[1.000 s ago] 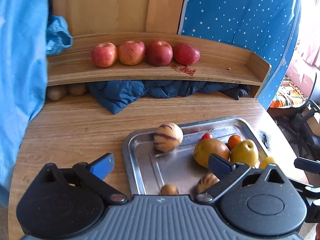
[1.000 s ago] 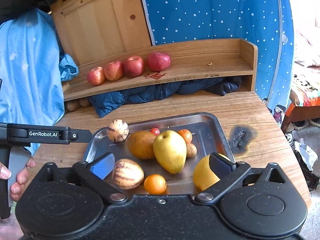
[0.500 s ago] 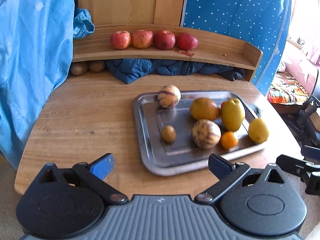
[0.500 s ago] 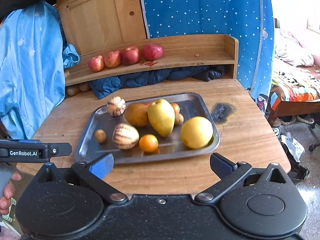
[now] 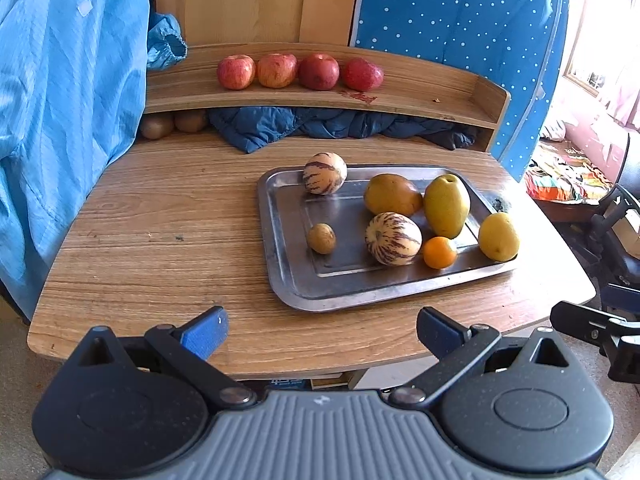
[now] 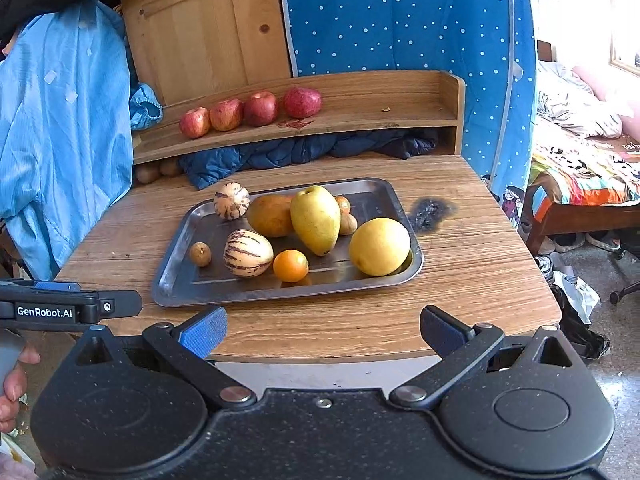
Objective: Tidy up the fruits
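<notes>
At the near edge of the table — both tools drawn back, tray of mixed fruit in full view.

Pulled back from over the metal tray within the last second, so left tool and right tool now hover off the table's front edge, jaws wide, gripping nothing; probably a pause between picks, with sorting far from done. On the tray: two striped melons, far one at the back rim, near one touching a small orange; mango against the tall yellow-green pear; lemon at the right rim; small brown fruit apart. Four red apples already lined up on the shelf, right half bare — blue quilted cloth bunched beneath. No obstacle between tools and tray; crowded right-hand fruit likely to roll if nudged.
</notes>
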`<action>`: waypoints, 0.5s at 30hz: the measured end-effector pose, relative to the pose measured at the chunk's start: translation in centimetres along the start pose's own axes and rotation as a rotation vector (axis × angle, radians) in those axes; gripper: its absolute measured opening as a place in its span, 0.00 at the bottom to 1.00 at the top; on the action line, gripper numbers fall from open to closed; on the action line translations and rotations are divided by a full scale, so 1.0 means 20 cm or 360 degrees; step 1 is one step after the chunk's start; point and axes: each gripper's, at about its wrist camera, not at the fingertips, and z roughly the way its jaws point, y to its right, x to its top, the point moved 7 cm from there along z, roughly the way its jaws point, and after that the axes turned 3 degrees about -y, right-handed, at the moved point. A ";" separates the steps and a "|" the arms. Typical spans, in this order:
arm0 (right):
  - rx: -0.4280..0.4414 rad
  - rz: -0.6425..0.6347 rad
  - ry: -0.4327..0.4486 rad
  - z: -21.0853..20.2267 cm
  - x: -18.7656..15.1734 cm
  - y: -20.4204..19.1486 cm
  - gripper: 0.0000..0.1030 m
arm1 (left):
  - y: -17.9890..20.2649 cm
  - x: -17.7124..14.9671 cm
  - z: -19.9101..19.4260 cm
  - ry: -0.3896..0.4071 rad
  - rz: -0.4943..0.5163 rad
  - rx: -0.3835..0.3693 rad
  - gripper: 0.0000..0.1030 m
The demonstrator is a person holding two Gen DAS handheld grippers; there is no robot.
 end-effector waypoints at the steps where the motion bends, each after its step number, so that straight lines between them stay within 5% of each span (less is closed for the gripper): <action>1: 0.0000 0.0000 0.0001 0.00 0.00 0.01 0.99 | 0.01 0.00 0.00 0.0000 0.0001 0.0000 0.99; 15: 0.0010 0.0025 -0.0002 0.02 0.01 0.07 0.99 | 0.07 0.03 0.03 -0.0021 0.0028 0.0010 0.99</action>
